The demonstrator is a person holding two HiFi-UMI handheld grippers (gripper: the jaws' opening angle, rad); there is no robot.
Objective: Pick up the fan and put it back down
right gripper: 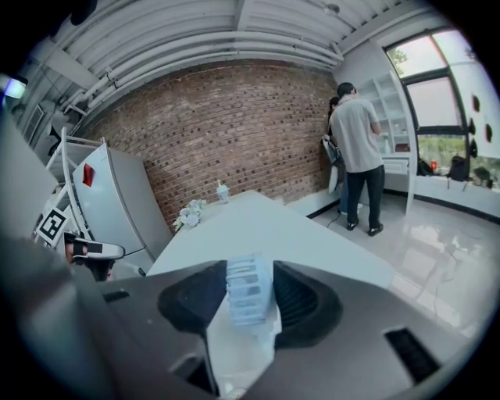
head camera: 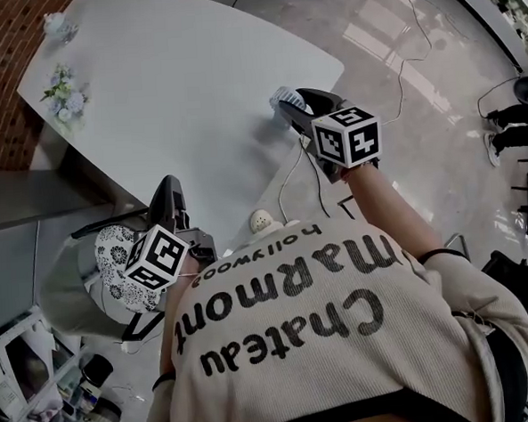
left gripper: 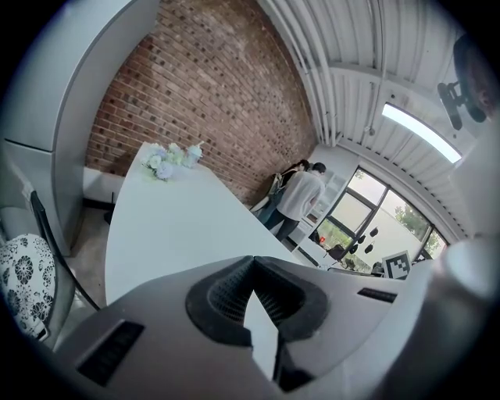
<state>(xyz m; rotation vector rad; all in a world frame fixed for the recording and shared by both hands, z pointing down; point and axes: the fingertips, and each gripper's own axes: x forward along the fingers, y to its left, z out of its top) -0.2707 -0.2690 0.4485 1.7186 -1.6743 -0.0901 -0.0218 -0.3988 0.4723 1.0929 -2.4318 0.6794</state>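
Nearest to the person, at 9 o'clock in the head view, the left gripper [head camera: 170, 192] hangs over a chair with a patterned cushion [head camera: 115, 255], apart from the table. Its own view shows the pad tips together with nothing between them, so it is closed and empty.

Farther out, at 1 o'clock, the right gripper [head camera: 304, 105] is at the near rim of the white table [head camera: 176, 86]. Its jaws stand partly apart and clamp a small pale blue fan [right gripper: 248, 291] by its ribbed head; the pads press on both sides. I cannot tell if the fan's foot touches the table. Beyond, at 10 o'clock, a bunch of pale flowers [head camera: 63, 89] lies near the far end of the table. Two people [right gripper: 358, 133] stand well behind, at 2 o'clock in the right gripper view.

In my judgement the main danger is the place. The fan is just beside the table's edge, so if it is released here with the foot half over the rim, it may tip to the floor. The ribbed head can also slide between the pads or bend if the squeeze is wrong. A cable [head camera: 289, 182] lies below on the floor; whether it belongs to the fan I cannot tell, but it could pull.
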